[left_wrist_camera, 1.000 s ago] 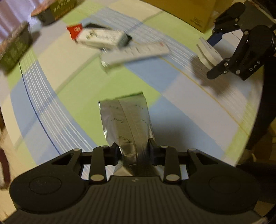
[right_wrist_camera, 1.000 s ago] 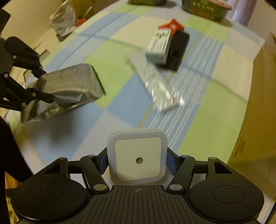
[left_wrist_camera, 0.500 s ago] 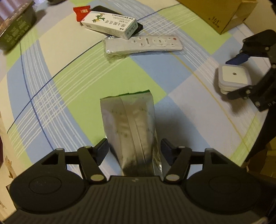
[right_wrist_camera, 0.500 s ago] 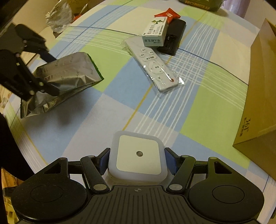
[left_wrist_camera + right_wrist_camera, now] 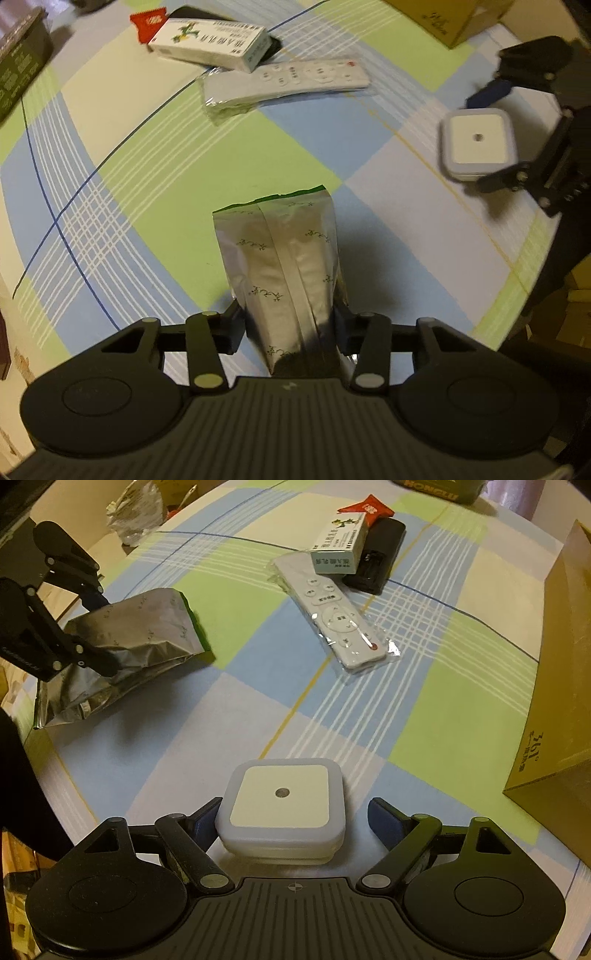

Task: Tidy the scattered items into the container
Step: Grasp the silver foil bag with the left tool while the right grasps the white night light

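Note:
A silver foil pouch [image 5: 280, 258] lies on the checked tablecloth [image 5: 129, 177]. My left gripper [image 5: 288, 321] is shut on its thick rear part, with a finger pressed against each side. In the right wrist view the left gripper [image 5: 107, 635] clamps the foil pouch [image 5: 147, 627] at the left. A white square night light [image 5: 282, 805] rests flat on the cloth between the fingers of my right gripper [image 5: 291, 819], which is open with a gap on the right side. The brown cardboard box [image 5: 554, 701] stands at the right.
A bagged white remote [image 5: 332, 616], a white medicine carton [image 5: 340, 546] on a black case [image 5: 376, 557] and a red packet [image 5: 365, 507] lie farther back. A green tin [image 5: 18, 74] is at the far left. The table's edge runs close under both grippers.
Both items came down onto the cloth. My right gripper opened and let go of the night light. My left gripper opened wide, then closed in again on the pouch's thicker part.

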{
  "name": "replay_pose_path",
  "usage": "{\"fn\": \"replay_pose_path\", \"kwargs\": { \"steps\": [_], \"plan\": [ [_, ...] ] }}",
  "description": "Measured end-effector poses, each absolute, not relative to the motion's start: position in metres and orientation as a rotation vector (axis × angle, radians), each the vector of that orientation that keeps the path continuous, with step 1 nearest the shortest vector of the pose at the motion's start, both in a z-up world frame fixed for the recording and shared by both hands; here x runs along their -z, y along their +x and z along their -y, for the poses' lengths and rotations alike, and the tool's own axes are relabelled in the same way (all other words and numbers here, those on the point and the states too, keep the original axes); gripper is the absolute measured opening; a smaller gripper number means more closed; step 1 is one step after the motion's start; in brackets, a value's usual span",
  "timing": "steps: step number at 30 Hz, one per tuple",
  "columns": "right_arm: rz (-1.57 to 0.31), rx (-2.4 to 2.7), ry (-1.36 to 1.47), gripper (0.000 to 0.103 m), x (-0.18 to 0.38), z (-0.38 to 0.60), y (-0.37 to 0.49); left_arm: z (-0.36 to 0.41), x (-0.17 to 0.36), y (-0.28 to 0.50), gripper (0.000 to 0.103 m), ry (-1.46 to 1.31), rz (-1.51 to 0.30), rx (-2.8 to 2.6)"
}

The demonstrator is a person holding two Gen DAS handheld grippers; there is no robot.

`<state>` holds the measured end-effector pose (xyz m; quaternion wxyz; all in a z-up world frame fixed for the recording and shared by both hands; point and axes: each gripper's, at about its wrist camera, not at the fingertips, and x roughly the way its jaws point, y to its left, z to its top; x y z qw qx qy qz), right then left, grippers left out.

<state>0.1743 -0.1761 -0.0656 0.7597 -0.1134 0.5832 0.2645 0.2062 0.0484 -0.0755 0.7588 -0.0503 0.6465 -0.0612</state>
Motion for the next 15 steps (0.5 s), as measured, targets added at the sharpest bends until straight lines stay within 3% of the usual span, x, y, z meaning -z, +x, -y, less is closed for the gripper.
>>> {"fn": "replay_pose_path", "kwargs": {
  "steps": [15],
  "plan": [
    [-1.264, -0.565, -0.233, 0.088, 0.064, 0.174, 0.175, -0.034, 0.069, 0.203, 0.041, -0.126, -1.375, 0.123]
  ]
}}
